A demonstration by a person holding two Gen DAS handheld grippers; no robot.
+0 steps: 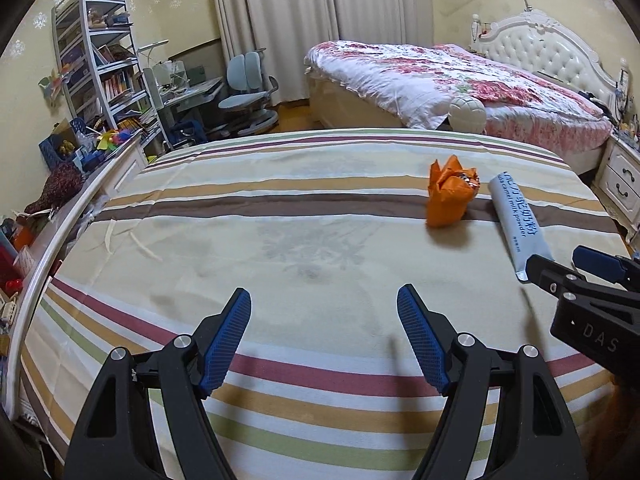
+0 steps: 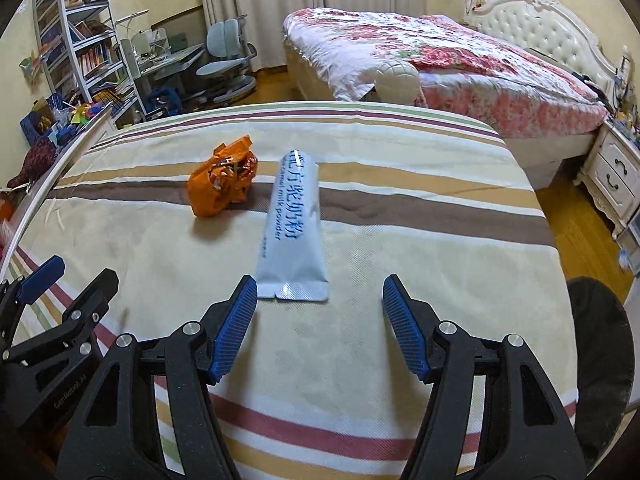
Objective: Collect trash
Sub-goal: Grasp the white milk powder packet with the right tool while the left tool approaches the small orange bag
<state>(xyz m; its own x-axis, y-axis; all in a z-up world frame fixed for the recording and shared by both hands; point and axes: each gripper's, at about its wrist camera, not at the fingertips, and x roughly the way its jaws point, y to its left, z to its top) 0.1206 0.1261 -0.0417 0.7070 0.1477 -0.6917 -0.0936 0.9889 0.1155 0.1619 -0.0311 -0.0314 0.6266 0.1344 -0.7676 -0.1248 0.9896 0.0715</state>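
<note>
Two hand-held grippers hovered over a bed (image 1: 280, 240) spread with a striped sheet. Nearest the onlooker, the left gripper (image 1: 324, 304) had its blue-padded fingers (image 1: 226, 342) spread wide over bare sheet, with nothing between them. Beside it, the right gripper (image 2: 320, 292) also had its fingers (image 2: 234, 330) parted and empty, their tips just short of the near end of a silver milk-powder sachet (image 2: 292, 228). The sachet lay flat on the sheet, lengthwise away from the gripper, crossing a brown stripe. Just to its left, close by but apart from it, sat a crumpled orange wrapper (image 2: 222, 184), resting on the same brown stripe. In the left gripper's view both pieces of trash lay off to the right, the sachet's near end partly hidden by the right gripper's fingers. Beyond the foot of the striped bed stood a second bed (image 1: 460, 80) under a pink floral quilt, with a white tufted headboard (image 1: 548, 48). Farther off, by the curtains (image 1: 320, 20), were a blue desk chair (image 1: 248, 92) and a crowded bookshelf (image 1: 100, 56).
</note>
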